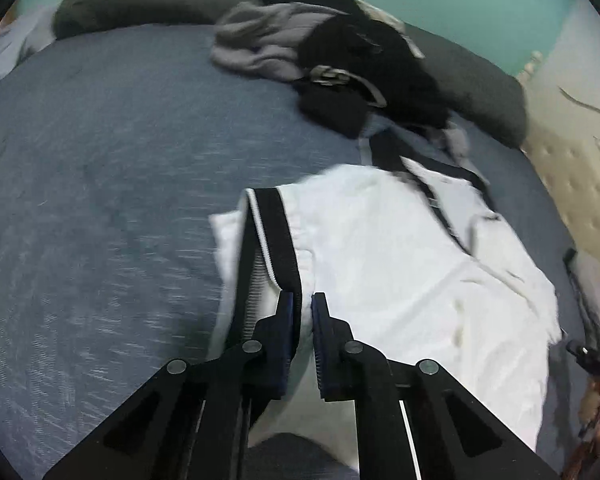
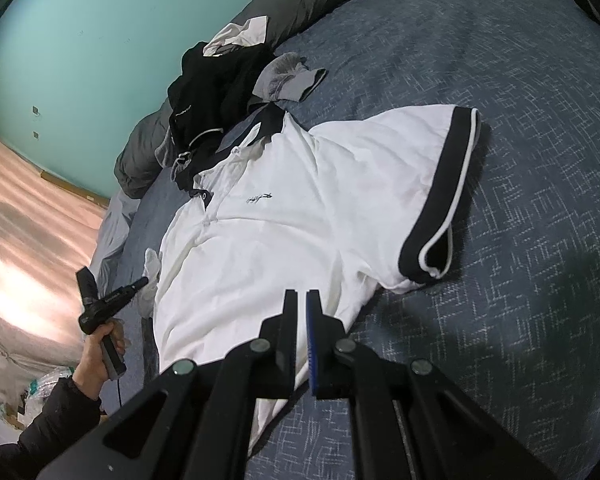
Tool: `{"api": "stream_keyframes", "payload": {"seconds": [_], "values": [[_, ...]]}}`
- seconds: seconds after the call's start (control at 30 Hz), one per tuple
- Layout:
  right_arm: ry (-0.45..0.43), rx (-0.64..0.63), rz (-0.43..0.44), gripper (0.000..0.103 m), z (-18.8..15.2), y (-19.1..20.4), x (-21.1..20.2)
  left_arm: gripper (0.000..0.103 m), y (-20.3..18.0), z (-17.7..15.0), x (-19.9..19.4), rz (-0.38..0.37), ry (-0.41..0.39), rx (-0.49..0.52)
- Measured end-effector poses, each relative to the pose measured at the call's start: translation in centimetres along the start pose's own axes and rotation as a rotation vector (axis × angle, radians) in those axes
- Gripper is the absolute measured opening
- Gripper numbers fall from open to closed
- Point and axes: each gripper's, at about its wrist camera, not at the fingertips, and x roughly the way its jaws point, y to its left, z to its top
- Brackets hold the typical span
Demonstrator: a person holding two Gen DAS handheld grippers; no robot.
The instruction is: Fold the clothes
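While the white polo shirt (image 2: 284, 208) lay front-up and mostly spread on the bed (image 2: 500, 80), the left tool (image 1: 302, 304) was clamped on its black-banded sleeve cuff (image 1: 272, 240), lifted off the cover. The right tool (image 2: 300, 300) sat at the shirt's side edge, fingers drawn nearly together; fabric between them couldn't be told. Likely step: sleeve fold-in. Next move probably needs the cuff carried across the chest, laid flat. The other sleeve (image 2: 440, 184) was flat. The bed edge ran close by the left hand (image 2: 100, 356); there was wide bare cover on the opposite side. An unfolded clothes pile (image 1: 320, 52) touched the collar.
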Motion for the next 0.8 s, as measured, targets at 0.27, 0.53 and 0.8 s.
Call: {"api": "stream_keyframes", "payload": {"seconds": [0.27, 0.53, 0.8], "values": [[0.001, 0.006, 0.006, 0.005, -0.4, -0.3, -0.2, 0.012, -1.5, -0.3, 0.1, -0.044, 0.03, 0.031], [-0.004, 0.021, 0.001, 0.005, -0.5, -0.9, -0.4, 0.031, 1.1, 1.5, -1.6, -0.059, -0.025, -0.035], [0.006, 0.013, 0.003, 0.005, -0.6, -0.5, 0.1, 0.036, 0.4, 4.2, 1.3, -0.105, 0.018, -0.017]]}}
